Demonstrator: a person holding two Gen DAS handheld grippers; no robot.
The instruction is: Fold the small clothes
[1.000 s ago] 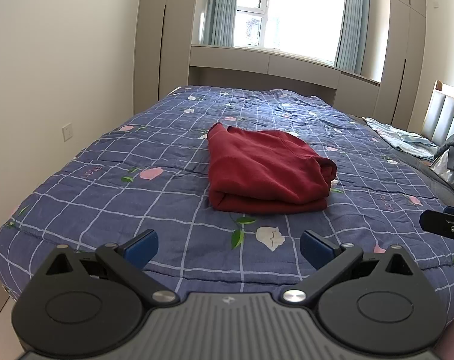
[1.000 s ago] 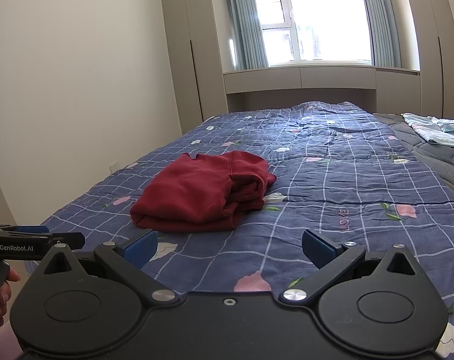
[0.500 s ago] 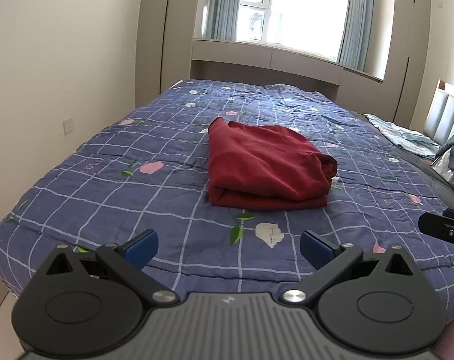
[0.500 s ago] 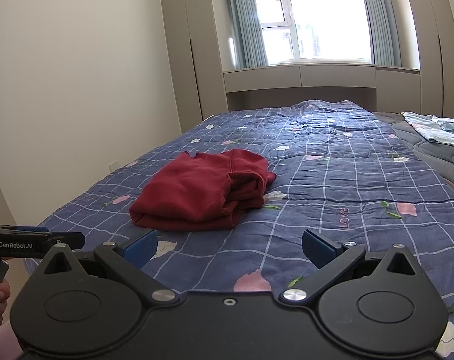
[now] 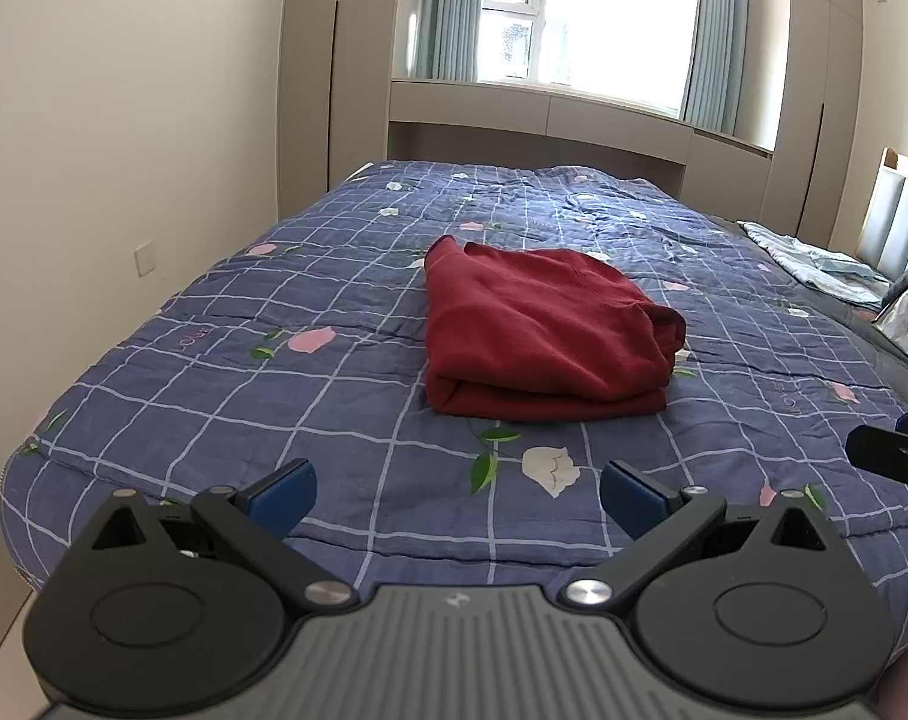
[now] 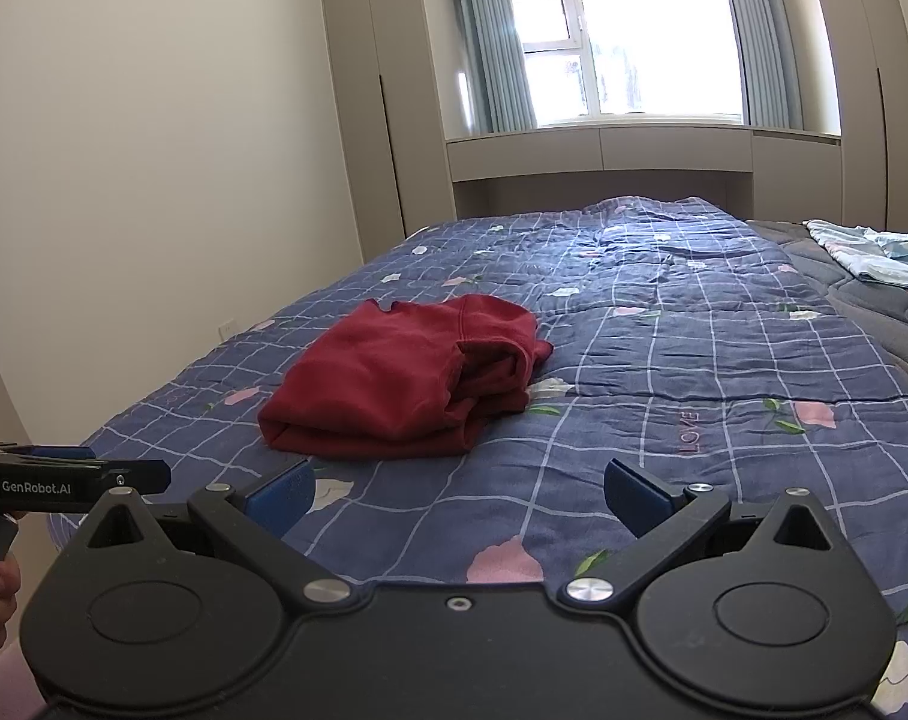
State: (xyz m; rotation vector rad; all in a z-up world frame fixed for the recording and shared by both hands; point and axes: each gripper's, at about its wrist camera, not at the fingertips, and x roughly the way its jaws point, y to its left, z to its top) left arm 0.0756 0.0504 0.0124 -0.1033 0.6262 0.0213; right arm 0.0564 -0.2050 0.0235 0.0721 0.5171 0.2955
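Note:
A dark red garment (image 5: 538, 336) lies folded in a thick rectangle on the blue checked quilt (image 5: 274, 372); it also shows in the right wrist view (image 6: 406, 378). My left gripper (image 5: 457, 489) is open and empty, held back near the bed's front edge, well short of the garment. My right gripper (image 6: 457, 489) is open and empty too, to the right of the left one and equally far back. The left gripper's side shows at the left of the right wrist view (image 6: 64, 483).
A light blue cloth (image 6: 874, 252) lies at the far right of the bed near the padded headboard (image 5: 898, 222). A wall with a socket (image 5: 145, 258) runs along the left side. Wardrobes and a window bench stand behind the bed.
Both grippers have stayed open and empty. The left wrist view has tilted slightly, so the garment sits a little lower in it. The garment has not moved.

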